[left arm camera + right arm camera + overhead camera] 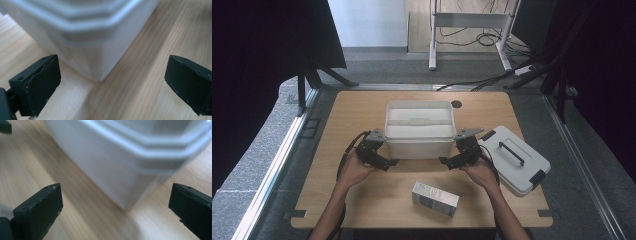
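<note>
The white tub [420, 129] is sitting on the table [337, 140], right between my two claws and a bit past them. It has no lid on. In the left gripper view its near corner [97, 62] is poking out straight ahead of my jaws, and I am seeing the other near corner [130, 192] the same way in the right gripper view.

I am holding my left claw [391, 162] just beside the tub's near left corner. Its jaws are standing wide apart, with nothing between them but bare wood. They are not touching the tub.

I am holding my right claw [444, 161] just beside the near right corner — its jaws are spread wide too, and nothing is in them. The corner sits a little ahead of the pads, not pinched.

Behind my claws, closer to me, a small box [435, 198] is lying flat on the table. Off past my right claw, the grey lid [514, 159] with a dark handle is lying on the table — apart from the tub.
</note>
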`<control>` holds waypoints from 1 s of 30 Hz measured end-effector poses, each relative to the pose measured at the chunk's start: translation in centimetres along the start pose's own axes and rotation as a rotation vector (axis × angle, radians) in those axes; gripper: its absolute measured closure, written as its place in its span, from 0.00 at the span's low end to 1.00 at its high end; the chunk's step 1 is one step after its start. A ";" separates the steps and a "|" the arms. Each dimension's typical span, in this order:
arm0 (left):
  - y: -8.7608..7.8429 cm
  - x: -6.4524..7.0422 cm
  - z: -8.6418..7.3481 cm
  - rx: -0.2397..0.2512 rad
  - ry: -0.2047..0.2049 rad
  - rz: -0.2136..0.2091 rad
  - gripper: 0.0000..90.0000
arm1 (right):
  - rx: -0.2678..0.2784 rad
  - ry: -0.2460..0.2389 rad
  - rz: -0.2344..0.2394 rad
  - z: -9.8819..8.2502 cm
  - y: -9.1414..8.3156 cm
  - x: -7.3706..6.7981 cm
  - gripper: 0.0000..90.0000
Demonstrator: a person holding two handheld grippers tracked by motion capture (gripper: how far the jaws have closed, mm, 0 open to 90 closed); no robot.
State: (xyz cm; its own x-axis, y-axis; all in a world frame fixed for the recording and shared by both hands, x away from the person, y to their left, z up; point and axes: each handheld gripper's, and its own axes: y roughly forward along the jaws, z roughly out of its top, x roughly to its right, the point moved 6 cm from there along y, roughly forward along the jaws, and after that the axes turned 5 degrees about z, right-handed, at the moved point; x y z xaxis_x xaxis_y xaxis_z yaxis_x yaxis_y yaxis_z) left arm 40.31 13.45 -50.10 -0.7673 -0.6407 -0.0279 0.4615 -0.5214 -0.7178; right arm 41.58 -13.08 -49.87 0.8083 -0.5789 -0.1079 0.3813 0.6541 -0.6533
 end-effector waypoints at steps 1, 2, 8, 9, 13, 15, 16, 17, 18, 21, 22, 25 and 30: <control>0.2 0.0 0.2 -0.001 0.001 -0.002 0.00 | 0.008 0.000 -0.001 0.2 0.3 0.2 0.00; 0.4 -0.1 0.3 -0.008 0.000 0.009 0.00 | 0.009 -0.005 -0.002 0.3 0.4 0.3 0.00; 0.6 -0.4 0.6 0.004 -0.022 0.012 0.00 | 0.023 0.003 0.024 0.6 0.8 0.3 0.00; 0.6 -0.4 0.6 0.005 -0.021 0.014 0.00 | 0.023 0.003 0.024 0.6 0.8 0.3 0.00; 0.4 0.1 0.4 0.003 -0.013 0.016 0.00 | 0.018 0.001 0.030 0.5 0.5 0.1 0.00; 0.3 0.3 0.3 0.000 -0.007 0.014 0.00 | 0.012 -0.001 0.034 0.4 0.3 -0.1 0.00; 0.2 0.5 0.3 -0.001 -0.005 0.013 0.00 | 0.013 0.001 0.036 0.3 0.2 -0.2 0.00; 0.1 0.6 0.2 -0.003 -0.001 0.011 0.00 | 0.015 0.002 0.039 0.2 0.1 -0.3 0.00; 0.0 0.8 0.1 -0.004 0.003 0.008 0.00 | 0.022 0.001 0.043 0.1 0.0 -0.5 0.00; -0.5 1.3 -0.2 -0.007 0.013 -0.006 0.00 | 0.034 -0.002 0.053 -0.4 -0.5 -1.0 0.01; -0.6 1.4 -0.4 -0.006 0.015 -0.010 0.00 | 0.043 -0.008 0.063 -0.7 -0.8 -1.4 0.03; -1.1 1.9 -0.7 0.003 0.017 -0.022 0.00 | 0.049 -0.012 0.067 -1.0 -1.2 -1.8 0.04; -1.8 2.8 -1.2 0.009 0.028 -0.030 0.00 | 0.048 -0.016 0.063 -1.6 -1.9 -2.7 0.08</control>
State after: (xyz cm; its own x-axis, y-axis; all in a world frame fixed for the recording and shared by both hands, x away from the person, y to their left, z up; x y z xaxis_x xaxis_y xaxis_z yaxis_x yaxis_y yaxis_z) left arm 36.77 13.29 -49.68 -0.7929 -0.6087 -0.0265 0.4422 -0.5451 -0.7123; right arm 37.96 -13.53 -49.56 0.8381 -0.5284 -0.1356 0.3501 0.7116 -0.6091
